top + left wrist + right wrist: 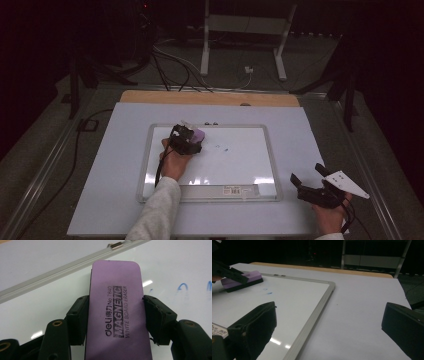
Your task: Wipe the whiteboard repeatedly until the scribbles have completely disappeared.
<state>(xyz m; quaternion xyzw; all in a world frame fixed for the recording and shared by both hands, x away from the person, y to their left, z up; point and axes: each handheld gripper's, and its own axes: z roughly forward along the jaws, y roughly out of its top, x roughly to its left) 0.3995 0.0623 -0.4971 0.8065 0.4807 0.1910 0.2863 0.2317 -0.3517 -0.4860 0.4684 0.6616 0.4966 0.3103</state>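
The left gripper [115, 315] pinches the purple eraser [116, 302] flat on the whiteboard [240, 160]; the right gripper [329, 332] stands spread beside it.

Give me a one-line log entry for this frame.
left gripper: shut on eraser | eraser: on whiteboard, blue marks remain | right gripper: open, idle

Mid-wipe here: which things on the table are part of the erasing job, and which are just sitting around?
In the job:
- purple eraser, clamped in the left gripper
- whiteboard
- blue marks left on it, beside the eraser

Just lying about:
- right gripper, open, parked off the board
- two small clips on the board's far frame
- label sticker on the near frame
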